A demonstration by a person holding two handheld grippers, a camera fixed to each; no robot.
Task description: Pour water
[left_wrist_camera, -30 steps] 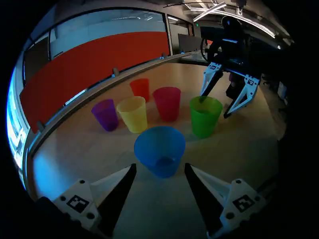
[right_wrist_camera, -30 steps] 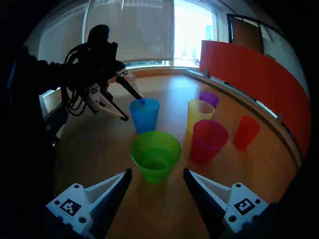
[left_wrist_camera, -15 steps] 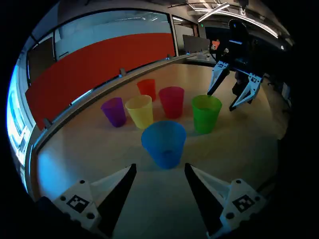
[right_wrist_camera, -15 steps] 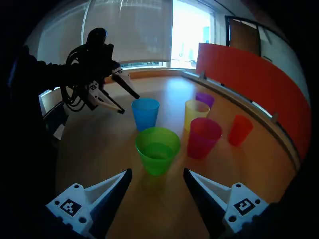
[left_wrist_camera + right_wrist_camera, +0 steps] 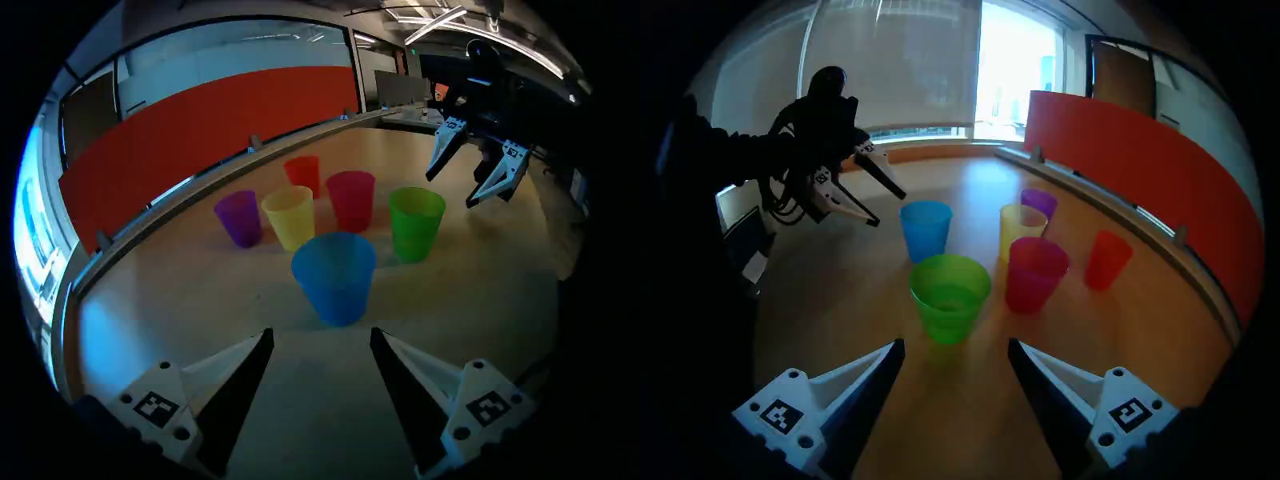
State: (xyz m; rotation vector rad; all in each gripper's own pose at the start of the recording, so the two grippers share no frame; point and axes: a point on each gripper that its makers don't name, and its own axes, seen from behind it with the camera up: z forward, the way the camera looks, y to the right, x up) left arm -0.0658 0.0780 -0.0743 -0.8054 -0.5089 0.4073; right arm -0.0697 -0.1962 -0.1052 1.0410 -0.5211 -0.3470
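I am pointing my left gripper across the wooden table, with its two fingers spread wide and gripping nothing. The blue cup is standing upright just ahead of the fingertips, in line with the gap between them and touching neither finger.

I am holding my right gripper the same way: fingers parted and empty. It is facing the green cup, which is sitting upright just beyond the tips, clear of both. A darker ring is showing low inside the green cup, but I cannot tell whether that is water.

The two grippers are facing each other across the cluster of cups. In the right gripper view, my left gripper is hanging above the table beyond the blue cup, and a dark-sleeved arm is holding it.

The blue and green cups are standing near each other without touching. Beside the green cup the magenta cup is standing, with the yellow cup and the purple cup behind it. The orange cup is sitting a little apart, nearer the table's edge, where an orange partition is running along. A bright window is glowing beyond the far end.
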